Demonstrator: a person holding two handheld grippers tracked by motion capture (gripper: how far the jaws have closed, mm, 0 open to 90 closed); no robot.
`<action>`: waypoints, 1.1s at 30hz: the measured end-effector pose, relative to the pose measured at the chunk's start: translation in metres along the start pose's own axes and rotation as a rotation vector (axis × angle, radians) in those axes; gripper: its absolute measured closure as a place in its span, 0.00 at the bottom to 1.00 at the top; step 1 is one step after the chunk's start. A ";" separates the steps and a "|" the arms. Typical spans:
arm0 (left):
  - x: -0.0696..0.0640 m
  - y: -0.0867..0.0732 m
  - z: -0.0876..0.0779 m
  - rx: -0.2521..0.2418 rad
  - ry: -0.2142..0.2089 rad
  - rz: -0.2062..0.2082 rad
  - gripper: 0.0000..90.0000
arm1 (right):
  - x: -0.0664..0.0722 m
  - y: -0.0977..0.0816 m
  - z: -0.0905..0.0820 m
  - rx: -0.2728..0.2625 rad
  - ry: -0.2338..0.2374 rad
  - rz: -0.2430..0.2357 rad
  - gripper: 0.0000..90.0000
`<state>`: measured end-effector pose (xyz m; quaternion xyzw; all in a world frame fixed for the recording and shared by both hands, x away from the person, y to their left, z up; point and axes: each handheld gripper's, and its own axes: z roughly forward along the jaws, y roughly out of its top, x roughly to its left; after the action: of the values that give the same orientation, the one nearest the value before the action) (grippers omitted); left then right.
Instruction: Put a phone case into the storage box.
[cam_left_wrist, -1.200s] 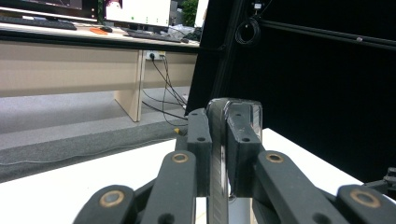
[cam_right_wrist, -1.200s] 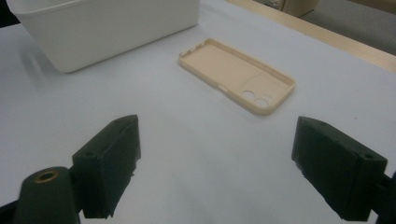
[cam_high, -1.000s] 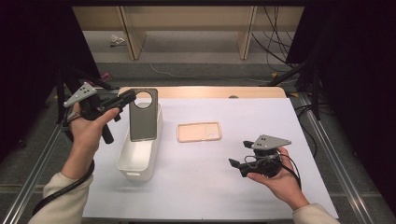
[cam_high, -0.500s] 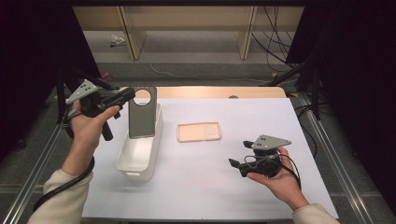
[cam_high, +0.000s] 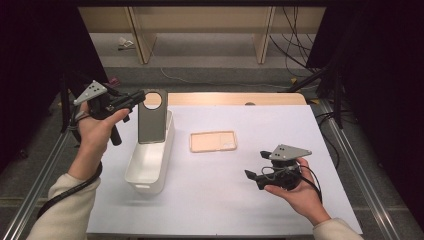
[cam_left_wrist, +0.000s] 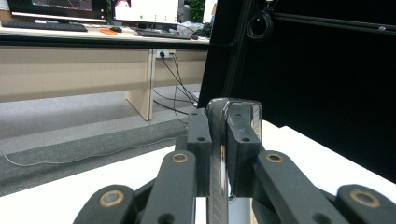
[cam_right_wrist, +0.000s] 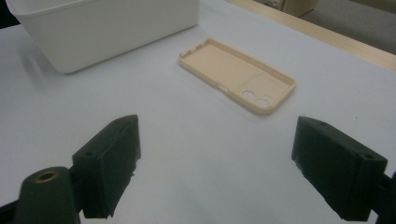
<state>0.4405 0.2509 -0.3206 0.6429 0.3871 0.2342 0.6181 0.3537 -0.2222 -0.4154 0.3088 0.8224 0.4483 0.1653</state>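
A dark grey phone case (cam_high: 152, 120) with a round camera hole hangs upright over the far end of a white bin (cam_high: 135, 170). My left gripper (cam_high: 139, 98) is shut on its upper edge. In the left gripper view the case's thin edge (cam_left_wrist: 233, 103) stands clamped between the two black jaws of that gripper (cam_left_wrist: 219, 144). A beige phone case (cam_high: 213, 141) lies flat, open side up, on the white table. My right gripper (cam_high: 252, 177) is held low at the right with its jaws wide open and nothing between them. In the right gripper view, the beige case (cam_right_wrist: 238, 74) lies beyond that gripper (cam_right_wrist: 224, 163).
The white tabletop (cam_high: 240, 210) has a wooden strip along its far edge (cam_high: 225, 98). Metal frame rails (cam_high: 350, 160) run down both sides. The white bin (cam_right_wrist: 107, 23) stands to the left of the beige case in the right gripper view.
My left gripper has risen slightly with the dark case, which hangs a little higher over the bin. The right hand has not moved.
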 end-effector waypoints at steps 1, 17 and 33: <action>0.000 0.000 0.000 0.001 0.001 0.000 0.90 | 0.000 0.000 0.000 0.000 -0.001 0.000 0.18; 0.009 0.003 0.014 0.015 0.010 0.004 0.90 | 0.000 0.000 0.000 -0.001 0.000 0.002 0.18; 0.019 0.004 0.022 0.031 0.026 0.005 0.90 | 0.000 0.000 0.000 -0.003 0.000 0.003 0.18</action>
<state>0.4699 0.2525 -0.3233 0.6502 0.3970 0.2379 0.6025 0.3541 -0.2221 -0.4156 0.3098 0.8213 0.4498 0.1650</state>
